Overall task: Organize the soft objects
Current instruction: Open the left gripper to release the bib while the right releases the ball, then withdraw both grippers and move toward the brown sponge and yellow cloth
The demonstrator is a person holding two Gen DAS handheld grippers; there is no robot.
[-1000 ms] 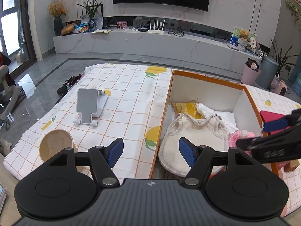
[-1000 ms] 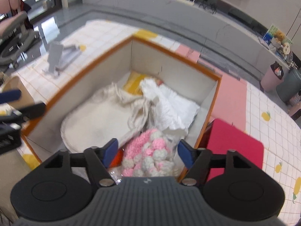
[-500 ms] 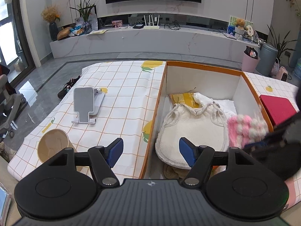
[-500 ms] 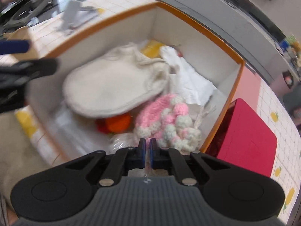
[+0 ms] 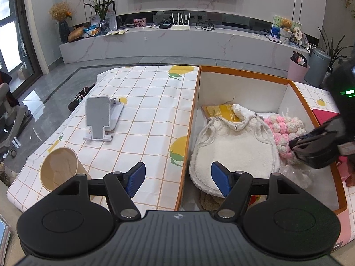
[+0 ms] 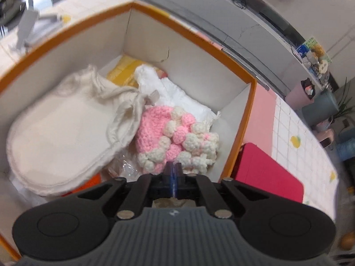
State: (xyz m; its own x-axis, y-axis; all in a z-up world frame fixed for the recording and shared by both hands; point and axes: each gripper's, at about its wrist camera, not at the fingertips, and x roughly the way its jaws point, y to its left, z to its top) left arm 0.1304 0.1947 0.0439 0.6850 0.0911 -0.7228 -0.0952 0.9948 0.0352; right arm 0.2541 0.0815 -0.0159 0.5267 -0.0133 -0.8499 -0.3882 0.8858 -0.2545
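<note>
Item: pink-and-cream crocheted piece point(image 6: 175, 139); location: inside the orange-rimmed box point(image 6: 193, 35), against its right wall, touching the cream fleece pouch point(image 6: 57, 137) at its nine o'clock and overlapping the white cloth point(image 6: 177, 95) at its twelve.

Key relation: in the right wrist view the piece lies dead ahead at twelve o'clock from my right gripper point(image 6: 174, 173), its near hem meeting the tips; its long axis runs roughly ten to four; my right hand is much the nearer.

Right gripper: blue pads drawn together with only a slit between them; whether a fold of yarn is pinched there I cannot tell, the contact being hidden.

Left gripper point(image 5: 178, 178): pads spread wide, nothing between them; hangs over the box's left wall, the pouch at one o'clock, the piece further off at two.

Materials: piece is chunky yarn, bobbled, floppy; pouch is napped fleece, rounded, drawstring gathered; white cloth quilted, crumpled; crinkly clear plastic point(image 6: 126, 168) beneath; box is stiff card, white inside.
</note>
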